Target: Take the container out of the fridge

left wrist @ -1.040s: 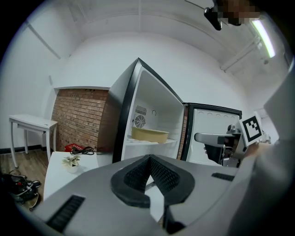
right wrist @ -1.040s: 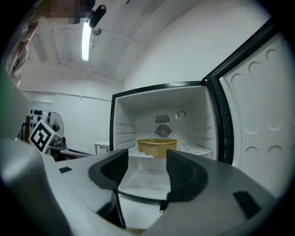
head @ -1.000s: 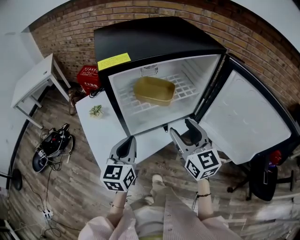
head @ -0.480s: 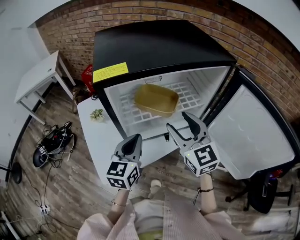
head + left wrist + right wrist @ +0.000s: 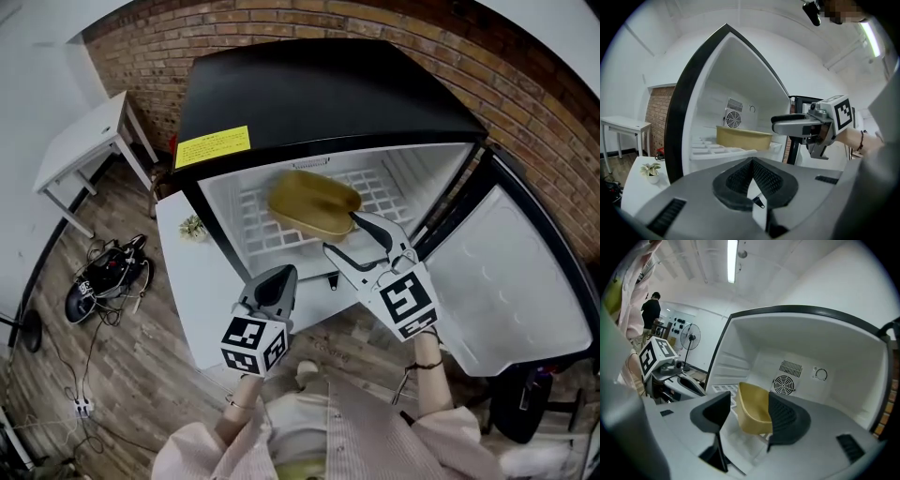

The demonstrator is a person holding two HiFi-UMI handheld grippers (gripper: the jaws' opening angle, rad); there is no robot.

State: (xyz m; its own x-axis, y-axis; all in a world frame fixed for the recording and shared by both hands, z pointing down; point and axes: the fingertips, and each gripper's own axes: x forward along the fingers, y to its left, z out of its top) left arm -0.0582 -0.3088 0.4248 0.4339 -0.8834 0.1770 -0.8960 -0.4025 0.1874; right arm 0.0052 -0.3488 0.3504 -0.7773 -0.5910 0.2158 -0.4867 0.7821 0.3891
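Observation:
A yellow container point(image 5: 312, 202) lies on the white wire shelf point(image 5: 253, 220) inside the open black fridge point(image 5: 319, 89). My right gripper point(image 5: 343, 233) is open at the fridge's mouth, its fingertips close to the container's near right corner. In the right gripper view the container point(image 5: 751, 404) shows between the spread jaws of that gripper point(image 5: 749, 420); I cannot tell whether they touch it. My left gripper point(image 5: 279, 277) hangs lower left, outside the fridge, shut and empty. The left gripper view shows its pads point(image 5: 740, 178) pressed together, the container point(image 5: 743, 138) beyond, and the right gripper point(image 5: 806, 124).
The fridge door point(image 5: 511, 281) stands wide open to the right. A low white table point(image 5: 202, 291) with a small plant point(image 5: 194, 227) stands left of the fridge. A white desk point(image 5: 84, 150) is further left, with shoes and cables point(image 5: 108, 277) on the wooden floor.
Both grippers have moved forward toward the fridge. The right one has risen to the opening and now reaches the container's near corner, still open. The left one stays shut.

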